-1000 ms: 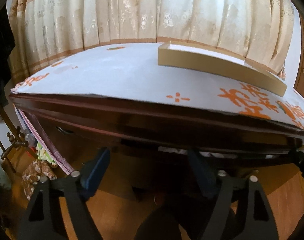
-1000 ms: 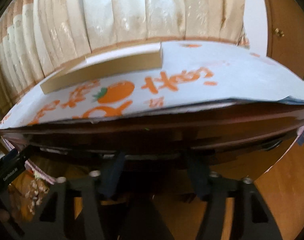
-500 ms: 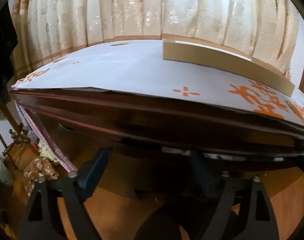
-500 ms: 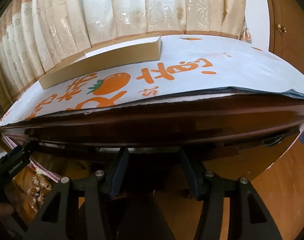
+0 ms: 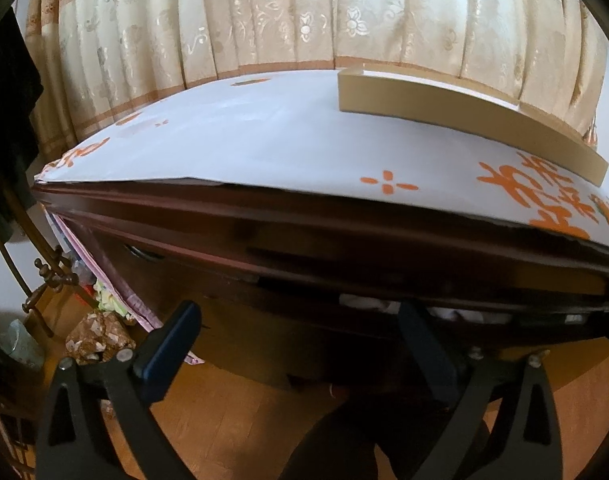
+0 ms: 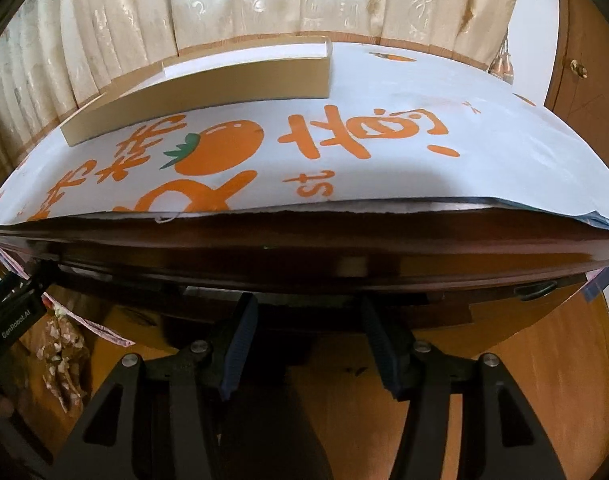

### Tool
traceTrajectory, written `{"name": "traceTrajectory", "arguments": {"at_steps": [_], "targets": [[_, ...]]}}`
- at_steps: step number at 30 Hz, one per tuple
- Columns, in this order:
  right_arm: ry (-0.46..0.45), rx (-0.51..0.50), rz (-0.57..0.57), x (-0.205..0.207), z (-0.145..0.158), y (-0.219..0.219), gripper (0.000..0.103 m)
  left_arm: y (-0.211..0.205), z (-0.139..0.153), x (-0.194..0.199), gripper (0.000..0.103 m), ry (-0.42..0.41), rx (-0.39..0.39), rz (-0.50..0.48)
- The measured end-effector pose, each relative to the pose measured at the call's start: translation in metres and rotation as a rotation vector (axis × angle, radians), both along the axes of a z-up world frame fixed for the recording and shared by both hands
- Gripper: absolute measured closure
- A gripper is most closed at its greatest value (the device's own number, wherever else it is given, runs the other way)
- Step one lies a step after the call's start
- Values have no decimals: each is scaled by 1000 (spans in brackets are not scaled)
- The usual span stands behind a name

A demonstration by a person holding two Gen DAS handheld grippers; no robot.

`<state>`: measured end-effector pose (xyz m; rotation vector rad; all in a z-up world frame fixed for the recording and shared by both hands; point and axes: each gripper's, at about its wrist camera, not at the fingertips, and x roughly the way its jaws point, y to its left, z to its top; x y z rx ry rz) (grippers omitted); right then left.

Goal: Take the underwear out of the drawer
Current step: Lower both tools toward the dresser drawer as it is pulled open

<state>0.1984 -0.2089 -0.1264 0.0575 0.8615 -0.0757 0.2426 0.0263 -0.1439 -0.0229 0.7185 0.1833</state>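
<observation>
A dark wooden dresser fills both views, its top under white paper with orange print. The top drawer stands slightly ajar. White fabric, likely underwear, shows in the narrow gap and also appears as a pale strip in the right wrist view. My left gripper sits just before the drawer front, jaws opening wide with nothing between them. My right gripper hovers at the same drawer edge farther right, fingers apart and holding nothing. The drawer's inside is mostly hidden.
A long tan box lies on the dresser top before beige curtains. A drawer handle sits at right. A patterned bag and a metal stand crowd the floor at left. A wooden door is at right.
The left gripper's fingers have spread clearly wider. Both views have shifted a little, with the dresser top now sitting lower in each picture. The right fingers look unchanged.
</observation>
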Motion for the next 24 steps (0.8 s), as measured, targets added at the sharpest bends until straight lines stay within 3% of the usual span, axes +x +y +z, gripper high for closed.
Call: {"name": "traceTrajectory", "arguments": {"at_steps": [11,19,24], "targets": [[26,3,23,-7,1,2,45,0,4,-3,2,30,0,-16],[2,35,40,-1,-2,12,45,-14,5,0,2,21,65,-74],[0,48,43,-5,-4,12,45,-10,3,-1,2,39,40,-66]]}}
